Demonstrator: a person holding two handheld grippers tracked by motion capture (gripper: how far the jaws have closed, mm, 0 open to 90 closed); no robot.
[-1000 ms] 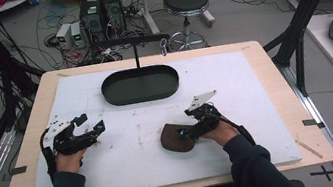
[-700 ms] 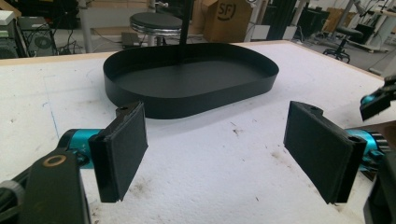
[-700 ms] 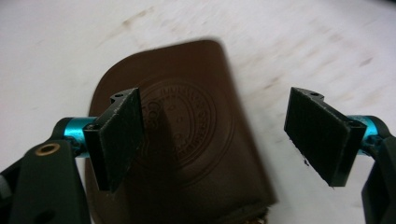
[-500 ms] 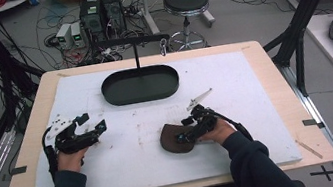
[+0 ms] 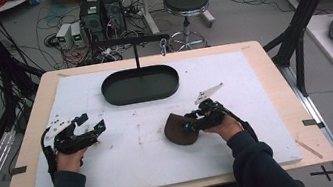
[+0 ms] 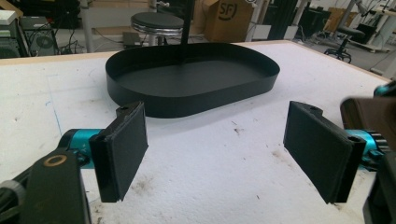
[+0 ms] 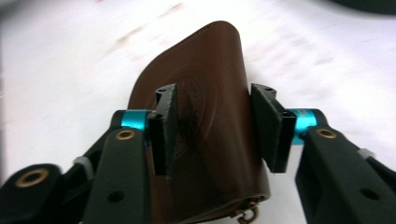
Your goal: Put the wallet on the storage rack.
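While our right gripper [image 5: 194, 122] is reaching over the brown leather pouch [image 5: 179, 130], our left gripper [image 5: 90, 127] is waiting with its jaws spread wide.

From the high view, we are seeing the pouch lying on the white table cover [image 5: 143, 148] just right of the frame's centre, below the black oval tray [image 5: 140, 85] in the upper middle. Through the right gripper view, we are looking at the pouch [image 7: 212, 116] running up the middle of the frame between our two pads [image 7: 166, 128], which are standing apart on either side of it; we cannot tell whether either is touching it. Through the left gripper view, our open left gripper [image 6: 215, 151] is hovering over bare cover, with the tray [image 6: 187, 88] across the upper frame.
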